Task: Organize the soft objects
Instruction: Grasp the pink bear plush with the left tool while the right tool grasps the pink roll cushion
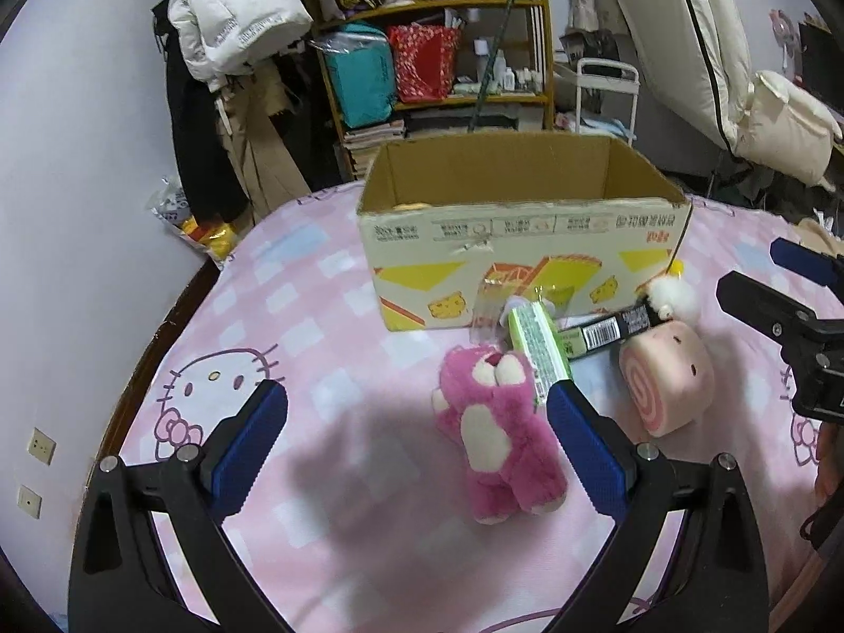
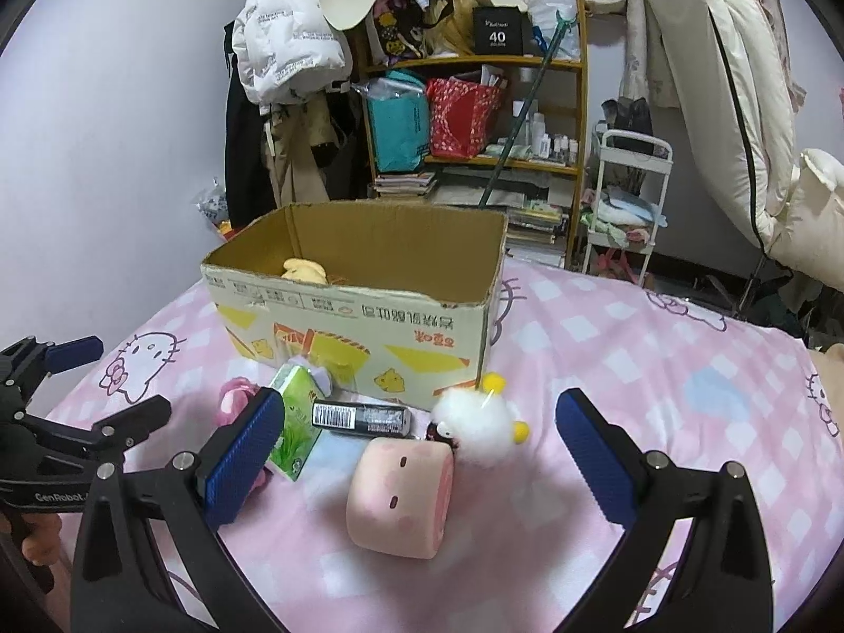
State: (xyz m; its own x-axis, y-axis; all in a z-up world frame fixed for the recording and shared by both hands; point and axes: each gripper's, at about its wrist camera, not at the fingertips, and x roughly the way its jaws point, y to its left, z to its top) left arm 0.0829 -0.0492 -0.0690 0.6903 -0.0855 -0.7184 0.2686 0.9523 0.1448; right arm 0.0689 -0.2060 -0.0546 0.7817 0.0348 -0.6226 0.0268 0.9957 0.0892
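1. Cardboard box (image 2: pixel 369 311) on the pink bedsheet (image 1: pixel 316 348) — open-topped, with one yellow plush (image 2: pixel 303 269) lying inside by its left wall; sorting appears barely begun.
2. Soft items left outside, just in front of the box: pink bear (image 1: pixel 496 427), pink roll cushion (image 2: pixel 403 496), white fluffy toy (image 2: pixel 482 424).
3. Mixed among them, touching or overlapping: green tissue pack (image 2: pixel 295 422) and a black barcoded tube (image 2: pixel 361 415).
4. Left gripper (image 1: pixel 416 401) — jaws spread wide, empty, with the bear between them and nearer the right finger.
5. Right gripper (image 2: pixel 419 411) — jaws spread wide, empty, above the roll cushion.
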